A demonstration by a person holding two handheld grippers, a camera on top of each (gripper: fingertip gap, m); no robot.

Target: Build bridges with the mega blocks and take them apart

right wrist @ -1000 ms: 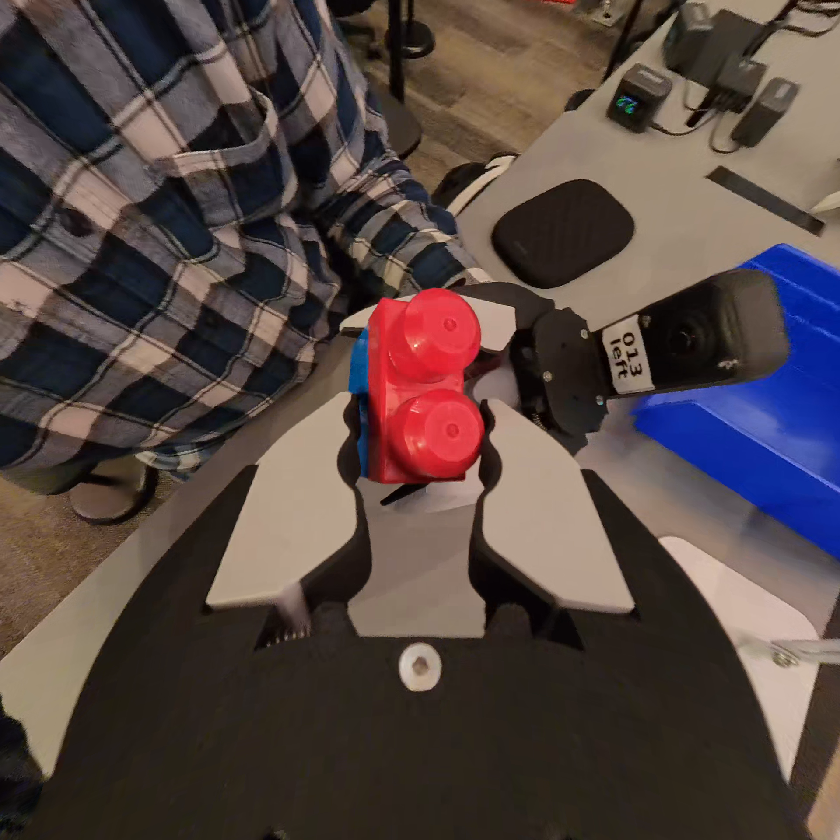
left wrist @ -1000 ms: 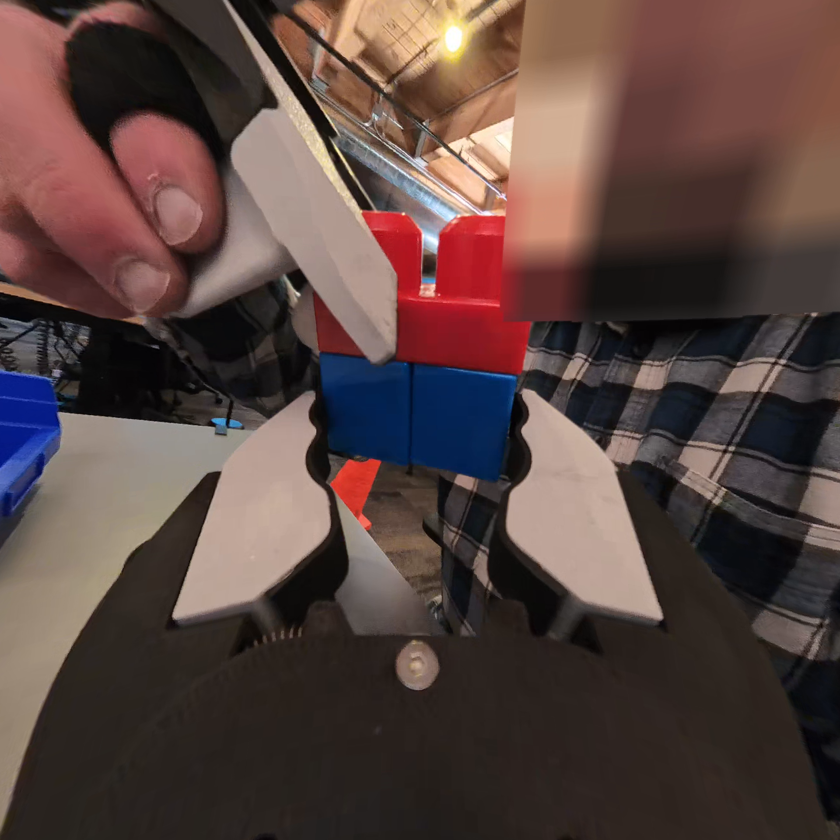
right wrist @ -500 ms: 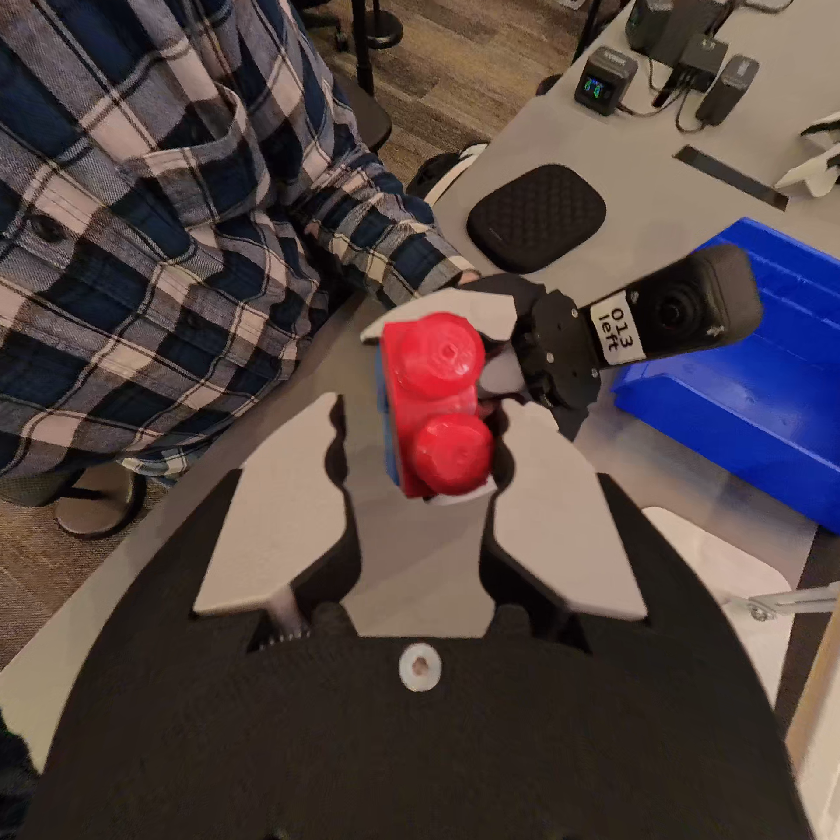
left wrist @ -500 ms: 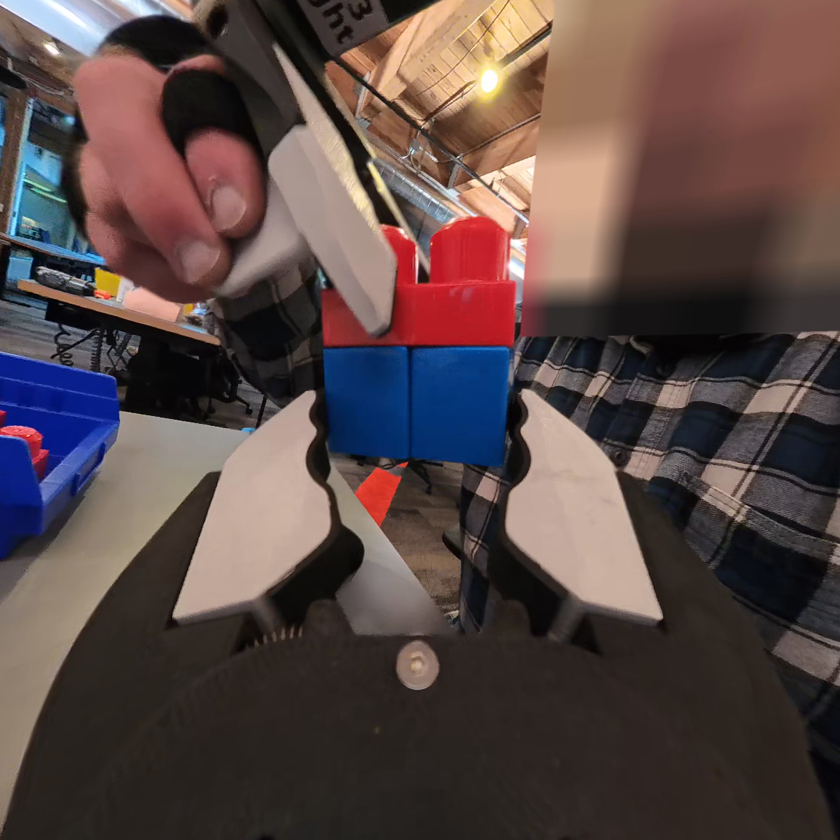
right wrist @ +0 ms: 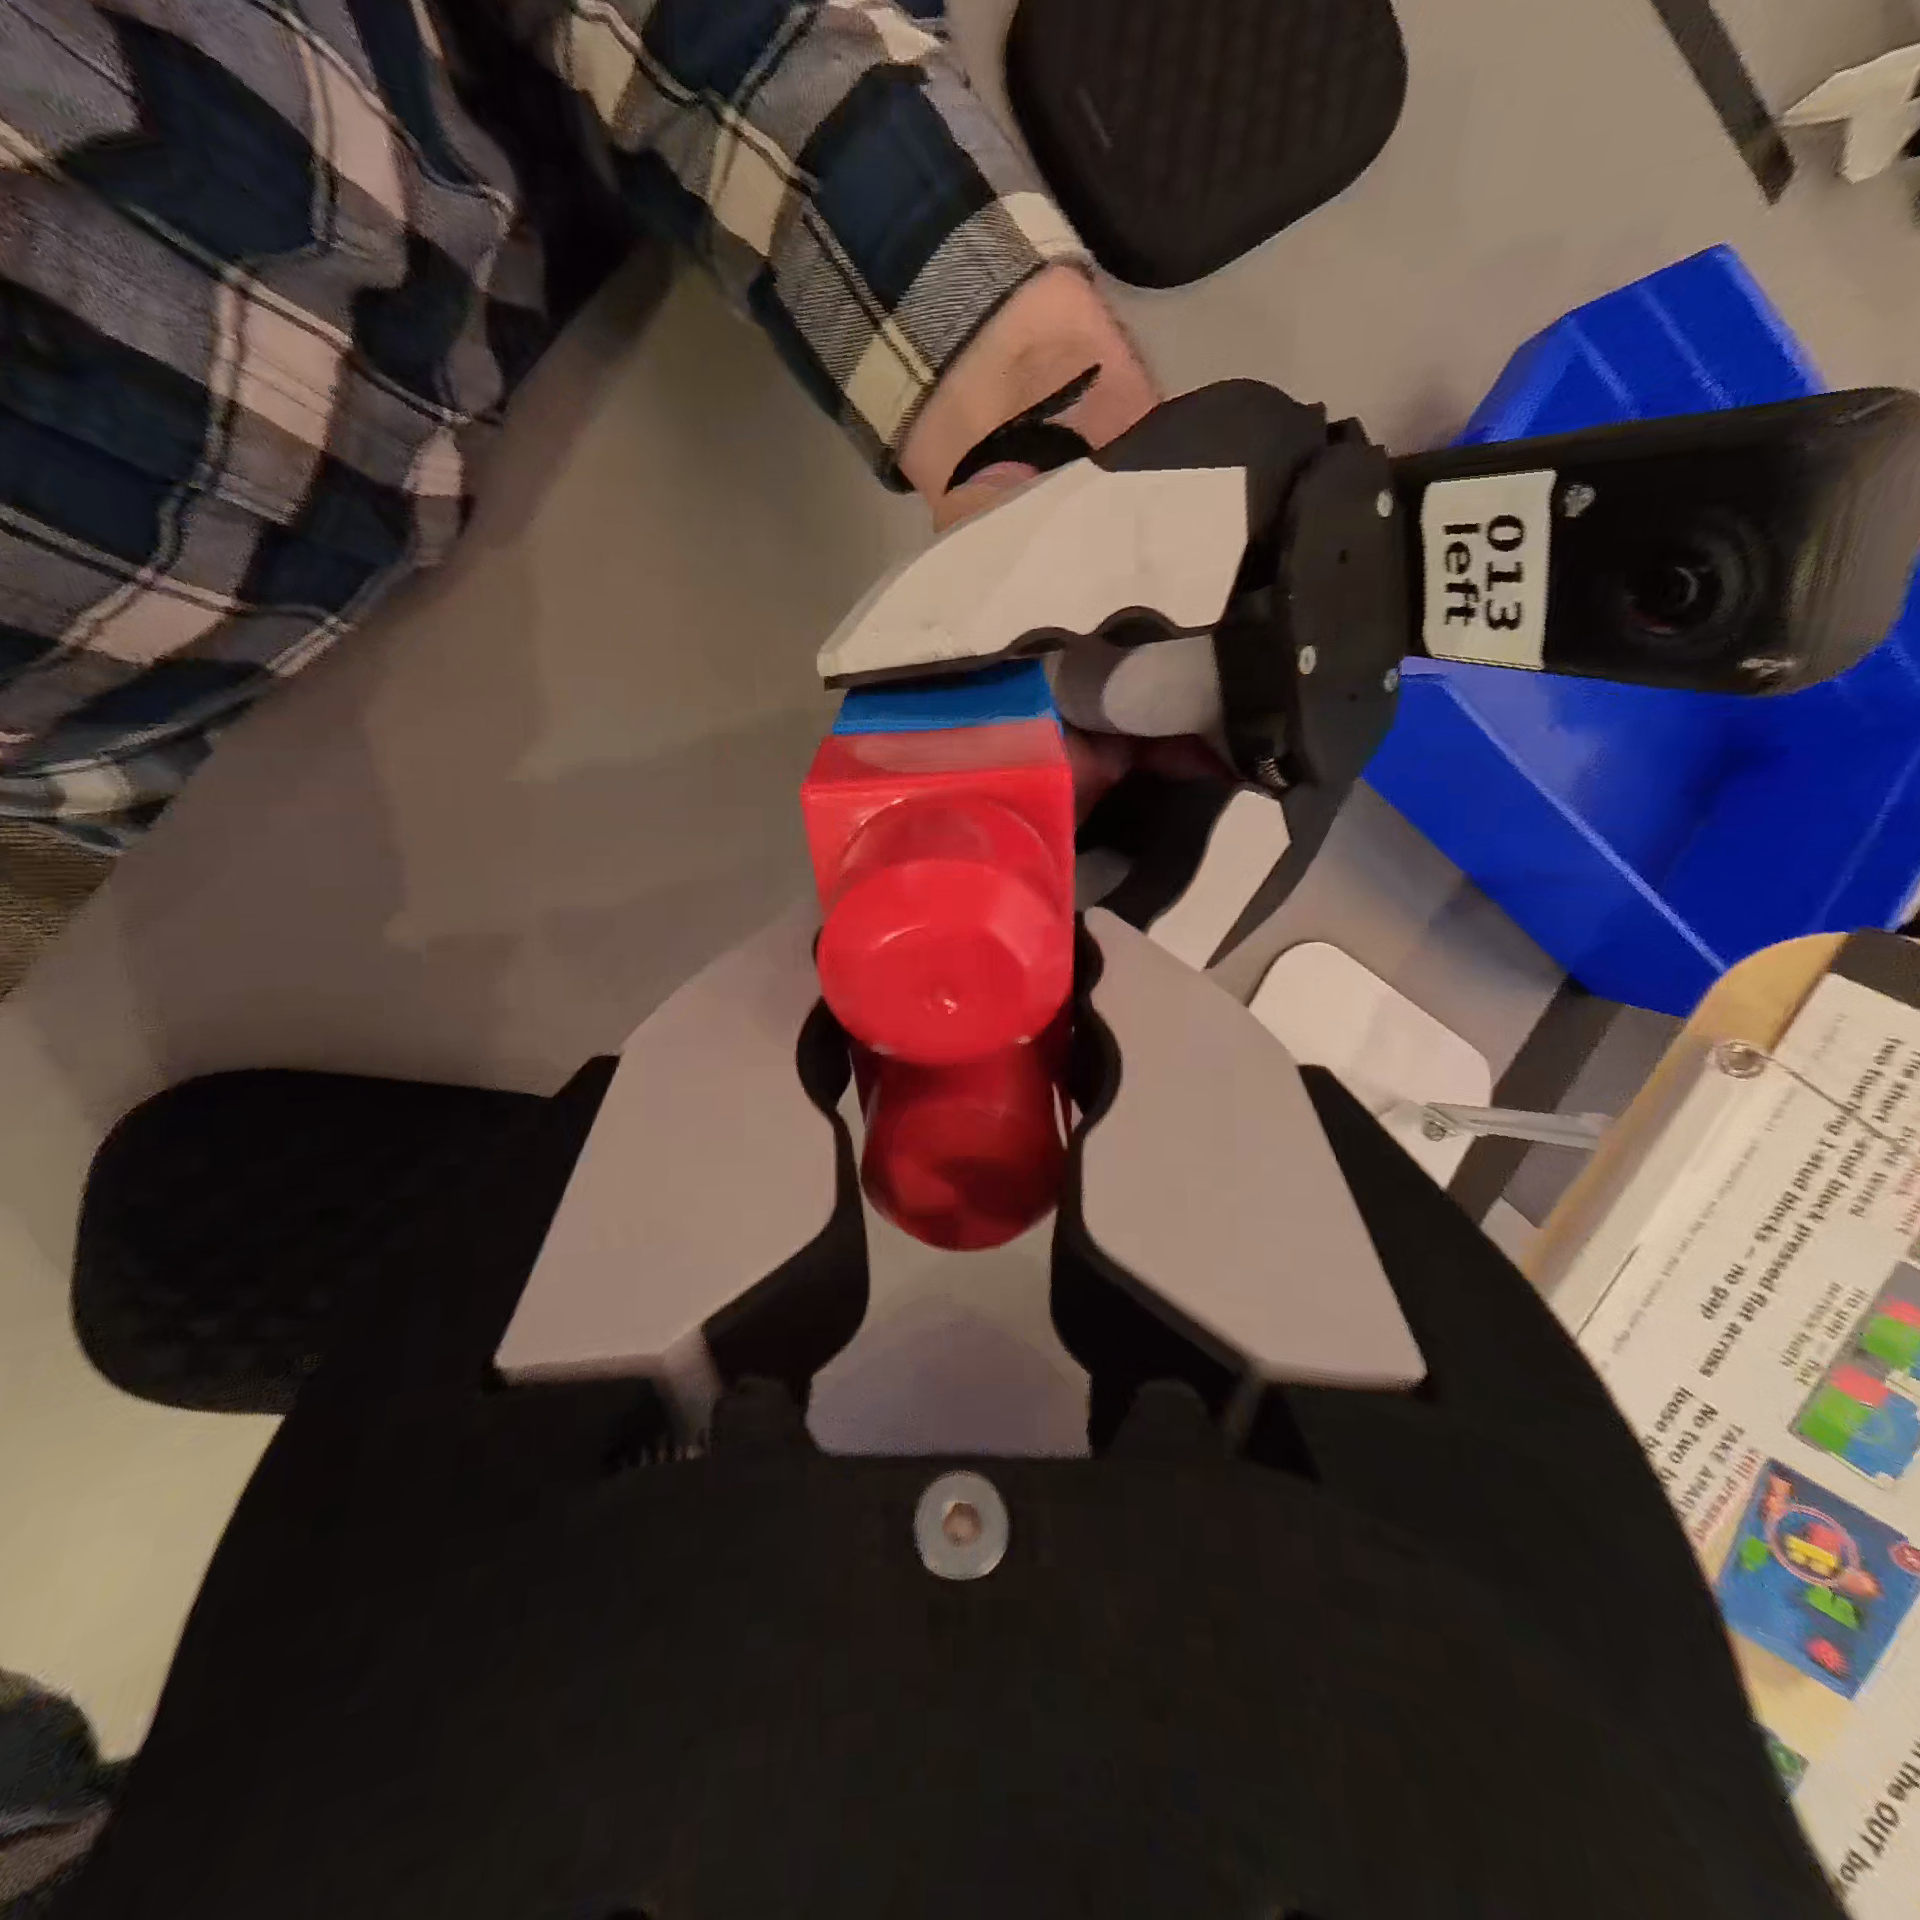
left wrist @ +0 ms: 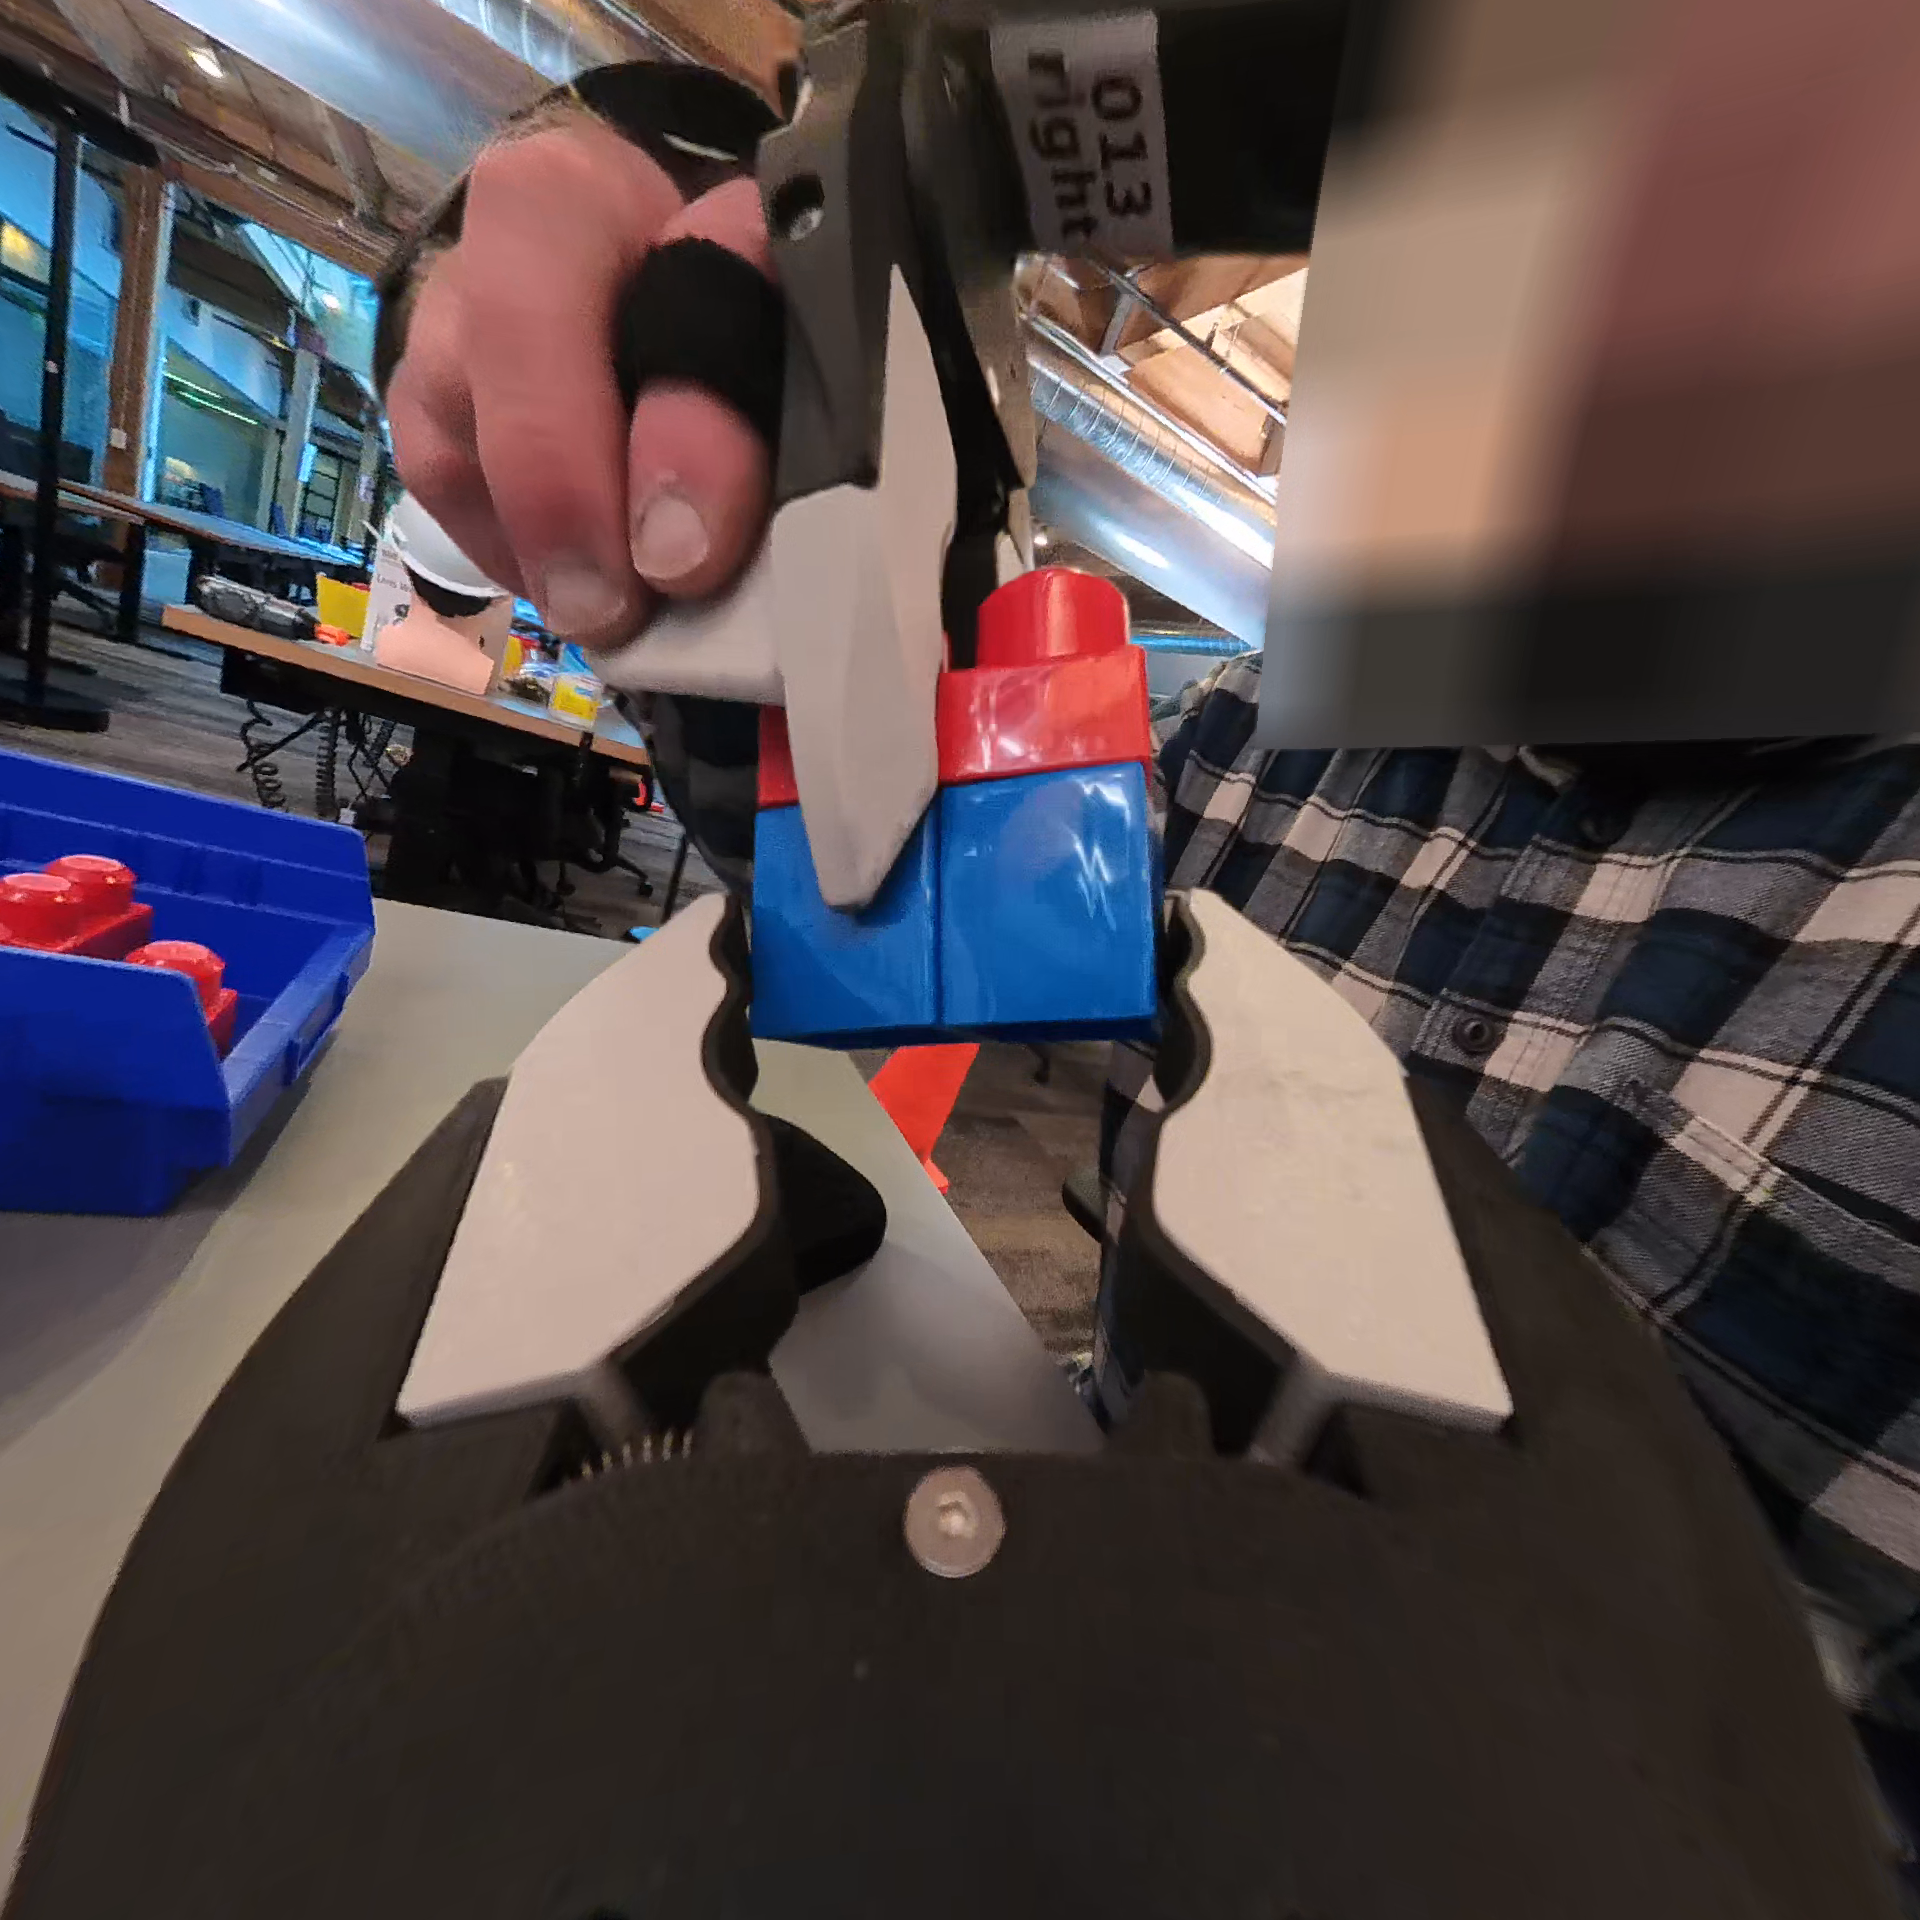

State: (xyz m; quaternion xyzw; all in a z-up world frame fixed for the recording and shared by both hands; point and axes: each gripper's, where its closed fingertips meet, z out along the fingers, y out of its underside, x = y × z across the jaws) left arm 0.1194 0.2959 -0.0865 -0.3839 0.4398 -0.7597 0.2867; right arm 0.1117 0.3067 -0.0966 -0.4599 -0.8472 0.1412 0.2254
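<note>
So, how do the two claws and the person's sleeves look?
Each claw has a black rounded body, a silver centre screw and two flat light-grey fingers with wavy black pads. A black camera with a white label sits on the left one. The sleeve is navy-and-white plaid.

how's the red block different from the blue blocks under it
The red block is a single piece topped with round studs; the blue blocks are two, side by side, with flat faces. The right claw grips the red block; the left claw clamps the blue blocks. All are glossy plastic.
</note>
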